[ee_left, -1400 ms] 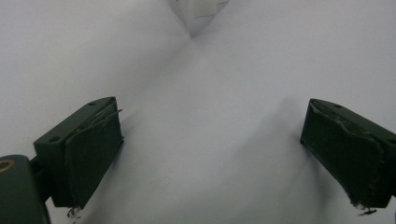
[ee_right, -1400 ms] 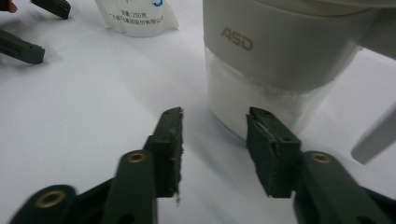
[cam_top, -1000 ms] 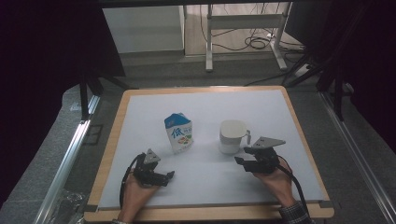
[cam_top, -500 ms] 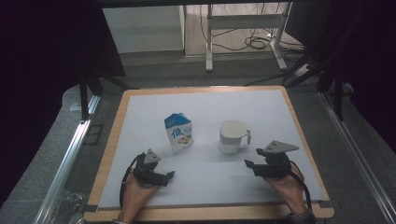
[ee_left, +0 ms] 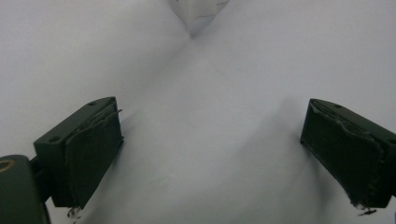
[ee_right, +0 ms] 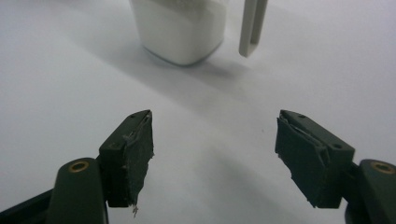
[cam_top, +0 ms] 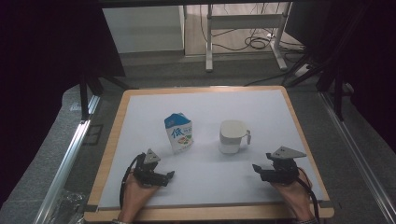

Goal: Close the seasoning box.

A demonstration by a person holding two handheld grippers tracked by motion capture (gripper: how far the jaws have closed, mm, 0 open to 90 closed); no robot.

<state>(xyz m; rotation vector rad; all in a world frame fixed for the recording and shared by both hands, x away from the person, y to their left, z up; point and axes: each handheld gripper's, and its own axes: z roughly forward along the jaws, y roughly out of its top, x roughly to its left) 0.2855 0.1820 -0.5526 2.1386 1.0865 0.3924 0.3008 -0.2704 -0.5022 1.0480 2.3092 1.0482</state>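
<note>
— Where's the mug?

— White mug [cam_top: 232, 136] stands upright on the desk [cam_top: 280, 112], right of centre, handle turned to the right. Just left of it, apart from it, stands the milk carton [cam_top: 179, 132], blue on top.

— And the right hand-held gripper?

— The right hand-held gripper [cam_top: 256, 168] sits low near the front edge, right of the mug and clear of it. Jaws spread wide, nothing between them; the mug's base and handle show just ahead.

— The left one?

— The left hand-held gripper [cam_top: 171, 174] rests in front of the carton, near the desk's front edge. Jaws wide apart over bare white surface, holding nothing.
</note>
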